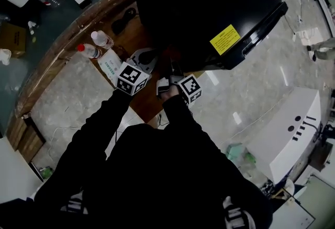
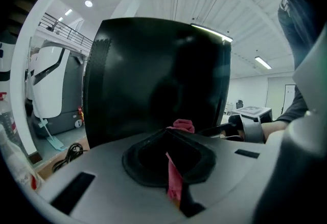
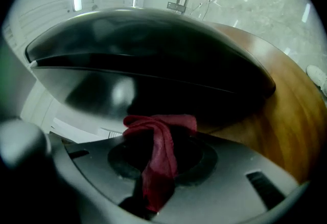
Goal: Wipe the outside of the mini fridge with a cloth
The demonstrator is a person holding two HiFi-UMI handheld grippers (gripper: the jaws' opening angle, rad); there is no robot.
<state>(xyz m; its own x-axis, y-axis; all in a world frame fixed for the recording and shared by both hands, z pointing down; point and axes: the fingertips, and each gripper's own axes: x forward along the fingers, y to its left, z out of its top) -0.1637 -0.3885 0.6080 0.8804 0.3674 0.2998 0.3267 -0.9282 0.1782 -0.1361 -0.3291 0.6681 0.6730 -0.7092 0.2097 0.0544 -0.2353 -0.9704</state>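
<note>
The black mini fridge (image 1: 204,3) stands on a wooden table (image 1: 57,53) and carries a yellow label (image 1: 225,39). Both grippers sit close together at its near side. In the left gripper view the fridge (image 2: 153,74) fills the middle, and my left gripper (image 2: 171,138) is shut on a strip of red cloth (image 2: 174,179). My right gripper (image 3: 158,133) is shut on the same red cloth (image 3: 161,156), just under the fridge's dark side (image 3: 153,64). From the head view the left gripper (image 1: 145,59) and right gripper (image 1: 171,72) hide the cloth.
Two plastic bottles (image 1: 101,39) and a small white box (image 1: 110,63) lie on the table left of the grippers. A black cable (image 1: 123,20) lies beside the fridge. A white machine (image 1: 288,134) stands on the pale floor at the right.
</note>
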